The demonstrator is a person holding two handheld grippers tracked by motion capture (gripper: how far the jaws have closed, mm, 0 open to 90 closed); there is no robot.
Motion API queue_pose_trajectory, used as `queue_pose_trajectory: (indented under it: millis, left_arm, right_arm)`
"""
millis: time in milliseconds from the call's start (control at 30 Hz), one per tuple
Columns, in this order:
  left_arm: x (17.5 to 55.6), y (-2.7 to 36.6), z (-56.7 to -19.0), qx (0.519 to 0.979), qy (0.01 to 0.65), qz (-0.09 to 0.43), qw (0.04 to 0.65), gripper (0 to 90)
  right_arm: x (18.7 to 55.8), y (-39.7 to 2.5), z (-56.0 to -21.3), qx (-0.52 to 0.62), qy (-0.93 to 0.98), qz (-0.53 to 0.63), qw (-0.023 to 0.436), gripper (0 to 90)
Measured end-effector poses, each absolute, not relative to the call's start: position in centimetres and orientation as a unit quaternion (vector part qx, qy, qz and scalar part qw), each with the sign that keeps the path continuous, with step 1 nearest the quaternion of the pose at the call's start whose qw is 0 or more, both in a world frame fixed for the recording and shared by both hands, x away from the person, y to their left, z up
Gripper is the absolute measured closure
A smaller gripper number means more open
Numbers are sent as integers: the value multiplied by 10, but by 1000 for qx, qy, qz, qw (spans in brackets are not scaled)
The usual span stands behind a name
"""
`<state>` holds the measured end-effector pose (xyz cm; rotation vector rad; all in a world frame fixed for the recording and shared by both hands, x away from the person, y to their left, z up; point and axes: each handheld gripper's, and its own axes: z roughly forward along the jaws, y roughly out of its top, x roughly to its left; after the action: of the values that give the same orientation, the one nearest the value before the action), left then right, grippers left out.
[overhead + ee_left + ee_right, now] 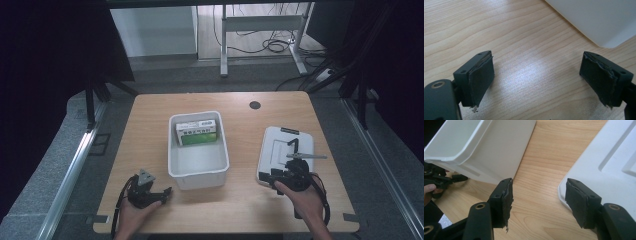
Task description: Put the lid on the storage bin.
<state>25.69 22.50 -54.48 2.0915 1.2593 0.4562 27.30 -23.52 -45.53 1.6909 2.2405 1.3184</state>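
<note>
Green-and-white cardboard box point(196, 132) in white plastic bin point(176, 167), frame middle: looks light, crushable; grab long sides. Both grippers point(159, 196) point(276, 176) released, empty.

A white bin point(198, 165) holds a green-and-white box point(197, 132) on a light woodgrain table point(150, 115), beside a white lid point(280, 150); the gripper jaws are black.

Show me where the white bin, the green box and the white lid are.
white bin point(199, 173): high view, its near wall.
green box point(197, 133): high view, its top face, inside the bin.
white lid point(274, 142): high view, its flat left part.
</note>
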Motion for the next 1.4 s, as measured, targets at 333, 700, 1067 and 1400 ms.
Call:
queue_pose_trajectory:
  millis: [333, 700, 1067, 1400]
  left_arm:
    - [257, 225, -545, 797, 480, 174, 323, 122]
    - [257, 225, -545, 796, 480, 175, 324, 122]
    - [257, 225, -545, 798, 479, 174, 323, 120]
    - [257, 225, -545, 796, 481, 174, 324, 120]
  right_arm:
    - [277, -235, -447, 546, 721, 426, 18, 405]
    - [292, -238, -424, 560, 713, 421, 18, 420]
    - [312, -243, -401, 569, 711, 411, 27, 432]
    - [328, -254, -392, 588, 703, 399, 34, 437]
